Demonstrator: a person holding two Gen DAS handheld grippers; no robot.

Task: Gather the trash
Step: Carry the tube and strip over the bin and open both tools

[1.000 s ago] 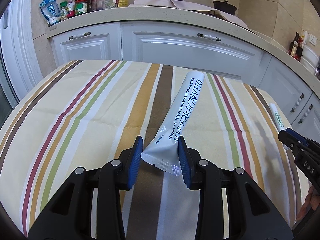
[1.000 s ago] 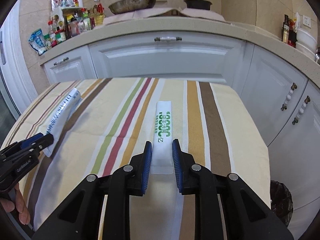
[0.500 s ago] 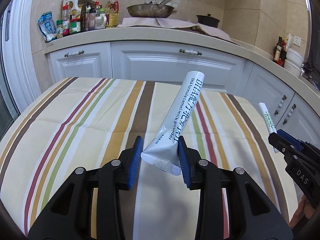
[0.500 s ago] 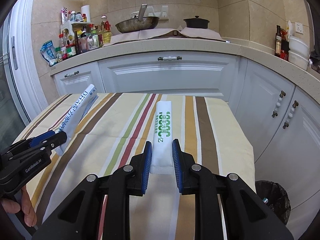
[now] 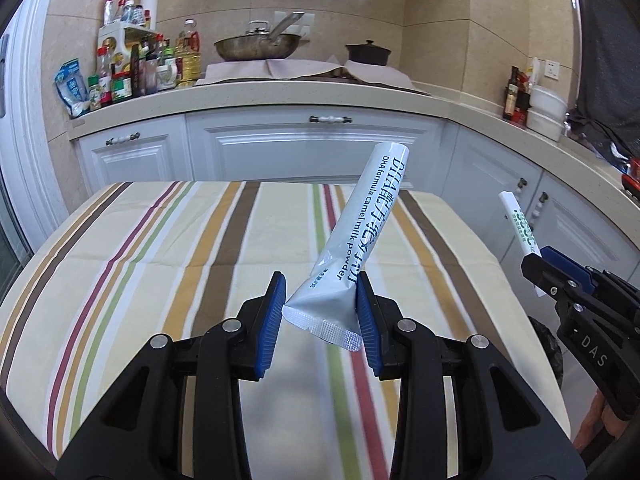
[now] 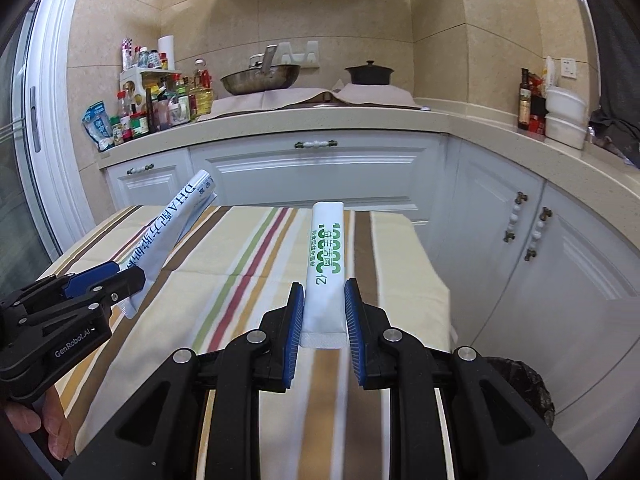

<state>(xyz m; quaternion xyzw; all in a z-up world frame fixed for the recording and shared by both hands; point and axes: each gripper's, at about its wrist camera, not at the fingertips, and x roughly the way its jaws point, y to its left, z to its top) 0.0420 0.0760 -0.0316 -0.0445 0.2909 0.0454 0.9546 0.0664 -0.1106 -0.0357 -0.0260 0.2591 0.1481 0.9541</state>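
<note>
Both grippers have come up and drawn back from the striped cloth since a second ago, so more of the kitchen wall, the pan and the range hood now shows over the far edge of the bench (image 5: 132, 264).

From where I stand, the left gripper (image 5: 320, 312) has its jaws clenched on the crimped lower end of a silver sachet (image 5: 360, 236) printed in blue with "DHA formula camel milk powder". That packet sticks up and leans away to the right, clear of the cloth. The right gripper (image 6: 322, 310) has its jaws pinched on the bottom of a slim white sachet (image 6: 326, 264) with green print, which stands nearly straight up and is also off the cloth. Neither grip has altered over that second.

Each tool shows in the other's view: the right one at the right edge of the left camera, with the white stick poking up from it, and the left one at the lower left of the right camera, with fingertips (image 6: 52, 424) of the person's hand below it.

Down past the right corner of the bench, a dark bin (image 6: 532, 392) with a black liner sits on the floor by the white cabinets (image 6: 320, 176).
</note>
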